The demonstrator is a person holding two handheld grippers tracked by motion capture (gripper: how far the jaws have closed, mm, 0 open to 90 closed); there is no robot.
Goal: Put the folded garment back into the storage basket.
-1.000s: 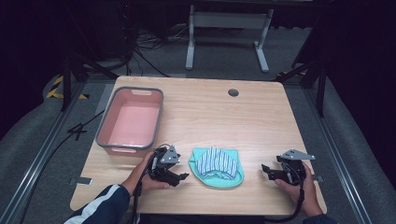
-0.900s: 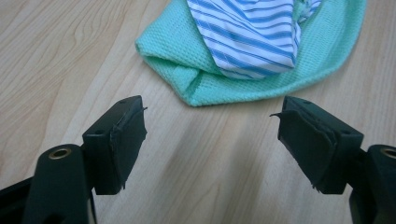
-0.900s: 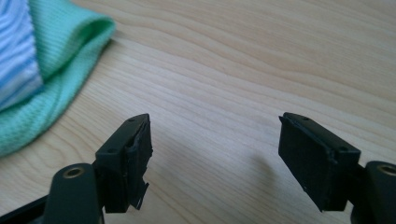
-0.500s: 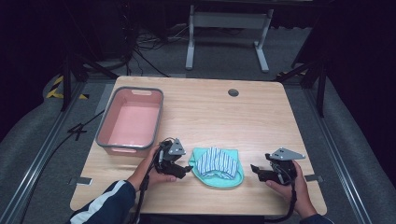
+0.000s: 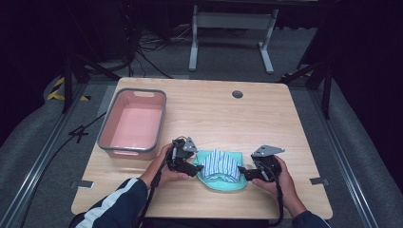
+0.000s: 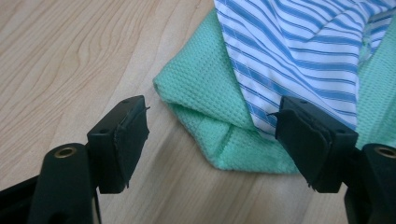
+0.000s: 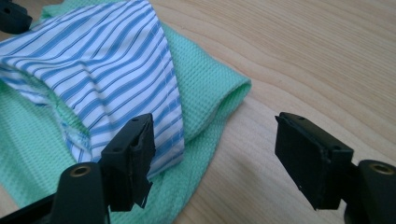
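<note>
Both hand-held grippers are now drawn in against the folded green waffle-weave cloth with the blue-striped white fabric on it, low centre on the wooden counter. The left hand-held gripper and right hand-held gripper are held open, straddling opposite corners; a two-sided pick-up is judged imminent.

Green waffle cloth w/ blue-white striped cloth on top, pink bin w/ grey rim, light wood table, black grippers
</note>
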